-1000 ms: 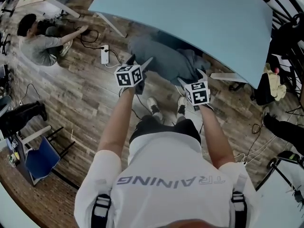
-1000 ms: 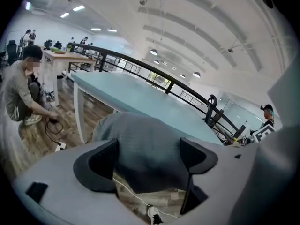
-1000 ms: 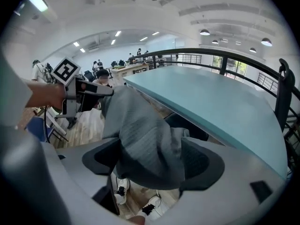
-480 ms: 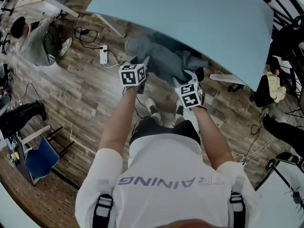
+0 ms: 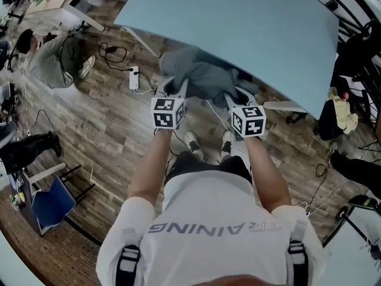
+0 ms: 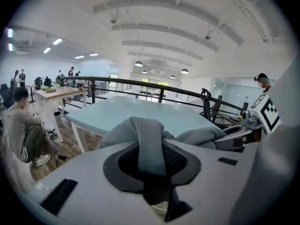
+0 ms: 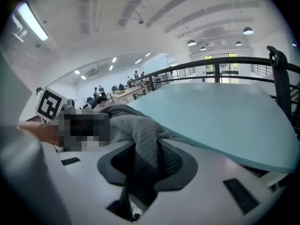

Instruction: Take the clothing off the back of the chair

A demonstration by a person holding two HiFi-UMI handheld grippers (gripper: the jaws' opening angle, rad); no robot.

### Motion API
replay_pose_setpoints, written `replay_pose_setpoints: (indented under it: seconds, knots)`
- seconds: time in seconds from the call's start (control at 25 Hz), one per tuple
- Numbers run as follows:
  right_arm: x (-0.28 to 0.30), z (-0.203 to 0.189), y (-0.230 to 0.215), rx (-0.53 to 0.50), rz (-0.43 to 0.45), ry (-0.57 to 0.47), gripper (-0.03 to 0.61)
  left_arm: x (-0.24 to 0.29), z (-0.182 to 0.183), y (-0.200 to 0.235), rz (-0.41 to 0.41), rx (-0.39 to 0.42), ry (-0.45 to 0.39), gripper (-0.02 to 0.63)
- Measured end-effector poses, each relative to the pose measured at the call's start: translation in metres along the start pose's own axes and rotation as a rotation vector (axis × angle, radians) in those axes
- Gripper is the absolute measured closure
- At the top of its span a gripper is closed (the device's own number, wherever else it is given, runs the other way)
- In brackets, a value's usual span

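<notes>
The grey clothing (image 5: 205, 79) hangs bunched at the near edge of the light blue table (image 5: 238, 22), and the chair beneath it is hidden. My left gripper (image 5: 178, 92) holds the garment's left side and my right gripper (image 5: 236, 98) its right side. In the left gripper view a fold of grey fabric (image 6: 150, 142) lies pinched between the closing jaws of the left gripper (image 6: 152, 159). In the right gripper view a ribbed grey fold (image 7: 146, 142) is likewise clamped as the right gripper (image 7: 145, 165) closes.
A person (image 5: 56, 55) sits on the wooden floor at the upper left, near a white power strip (image 5: 134, 76) and cables. A blue folding seat (image 5: 50, 198) stands at the lower left. A dark chair with a yellow item (image 5: 339, 106) is at the right.
Both grippers went from open to clamped on the grey clothing and rose with it. The garment has bunched up between them. The seated person shifted left.
</notes>
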State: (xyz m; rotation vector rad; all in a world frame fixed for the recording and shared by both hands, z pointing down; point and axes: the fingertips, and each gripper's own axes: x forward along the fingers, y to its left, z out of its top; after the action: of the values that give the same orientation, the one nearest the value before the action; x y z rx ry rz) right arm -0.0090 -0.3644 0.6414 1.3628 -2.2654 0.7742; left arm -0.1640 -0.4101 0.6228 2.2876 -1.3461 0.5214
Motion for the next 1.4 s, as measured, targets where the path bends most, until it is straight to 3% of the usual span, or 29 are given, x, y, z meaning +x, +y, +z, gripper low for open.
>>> replay_pose_setpoints:
  seconds: [0.2,0.36,0.96,1.16,1.4]
  knots:
    - [-0.021,0.053,-0.001,-0.015,-0.008,-0.115,0.454,-0.026,0.054,-0.012,-0.011,0.078,-0.107,0.503]
    - [-0.048,0.101,0.001,-0.009,-0.005,-0.217,0.454,-0.052,0.094,-0.024,-0.023,0.097,-0.190,0.503]
    - [-0.185,0.269,0.037,-0.213,-0.033,-0.617,0.454,-0.155,0.244,-0.090,-0.029,0.225,-0.530,0.500]
    - [-0.226,0.293,0.050,-0.244,-0.036,-0.690,0.454,-0.184,0.274,-0.111,-0.048,0.264,-0.585,0.500]
    - [-0.248,0.297,0.054,-0.236,-0.023,-0.722,0.454,-0.199,0.283,-0.126,-0.061,0.282,-0.614,0.500]
